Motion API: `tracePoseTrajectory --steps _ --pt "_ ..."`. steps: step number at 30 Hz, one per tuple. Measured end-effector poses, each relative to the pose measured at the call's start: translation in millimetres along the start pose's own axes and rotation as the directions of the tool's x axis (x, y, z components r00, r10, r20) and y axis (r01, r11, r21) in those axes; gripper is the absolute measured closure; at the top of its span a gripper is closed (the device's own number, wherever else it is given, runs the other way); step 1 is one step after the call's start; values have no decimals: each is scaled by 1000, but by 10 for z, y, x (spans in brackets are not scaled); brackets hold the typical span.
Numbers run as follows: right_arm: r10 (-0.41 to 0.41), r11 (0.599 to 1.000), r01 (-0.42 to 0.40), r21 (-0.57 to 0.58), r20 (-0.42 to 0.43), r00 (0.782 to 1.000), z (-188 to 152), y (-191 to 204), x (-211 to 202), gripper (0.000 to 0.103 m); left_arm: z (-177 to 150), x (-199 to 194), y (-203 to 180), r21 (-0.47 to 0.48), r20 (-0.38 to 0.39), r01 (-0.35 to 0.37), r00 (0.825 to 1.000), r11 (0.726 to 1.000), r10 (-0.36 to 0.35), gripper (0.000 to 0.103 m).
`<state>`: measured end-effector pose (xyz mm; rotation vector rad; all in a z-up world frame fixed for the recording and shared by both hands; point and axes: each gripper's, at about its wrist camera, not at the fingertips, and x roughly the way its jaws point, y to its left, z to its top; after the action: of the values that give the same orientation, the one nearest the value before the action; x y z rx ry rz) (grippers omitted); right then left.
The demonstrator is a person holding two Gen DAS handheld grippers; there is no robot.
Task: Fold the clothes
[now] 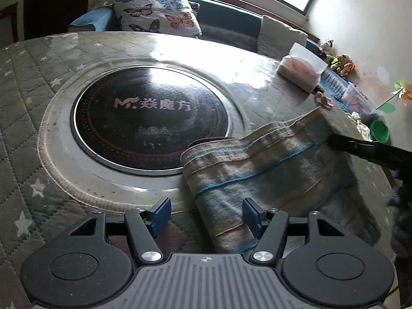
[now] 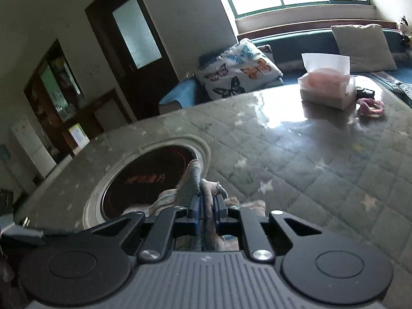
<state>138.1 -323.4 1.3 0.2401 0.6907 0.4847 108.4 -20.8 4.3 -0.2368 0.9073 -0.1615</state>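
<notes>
Striped towel point(image 1: 270, 170) folded into a long band on the quilted tabletop point(image 1: 31, 118), near end toward the near edge, left side lapping over the rim of the round black cooktop point(image 1: 152, 118) set into the middle

Left gripper point(image 1: 207, 215) open over the towel's near end, blue pads apart, right pad above the cloth, left pad above bare tabletop, nothing pinched

Right gripper point(image 2: 206, 206) clamped on a bunched edge of the towel point(image 2: 191, 180), cloth standing up between the pads; seen from the left wrist as a dark finger reaching in at the towel's far right end

Tissue box point(image 1: 301, 69) and pink hair tie point(image 2: 370, 106) near the far right corner
</notes>
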Motion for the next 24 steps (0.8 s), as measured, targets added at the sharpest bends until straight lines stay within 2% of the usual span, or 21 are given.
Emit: tracePoseTrajectory --steps 2,4,10,18,21,24 --pt "-33 999 34 37 -28 999 -13 -143 152 86 9 -12 13 1 5 -9 1000 1000 9 39" --pt "-52 997 55 58 -49 997 -46 -258 225 85 22 -68 18 5 21 -11 1000 1000 11 39" --pt "-34 999 34 1 -28 999 -66 -218 -127 84 -14 -261 -139 66 40 44 998 997 -46 39" --pt "34 985 -53 -162 -115 993 -419 93 -485 84 -332 -354 -561 217 -39 192 981 957 -188 41" --pt "-21 983 -3 -182 -133 991 -570 62 -474 84 -442 -297 -626 247 -79 214 977 945 -200 43" --pt "-50 991 30 -133 -149 988 -690 -65 -491 83 -519 -264 -617 273 -101 221 974 936 -201 44"
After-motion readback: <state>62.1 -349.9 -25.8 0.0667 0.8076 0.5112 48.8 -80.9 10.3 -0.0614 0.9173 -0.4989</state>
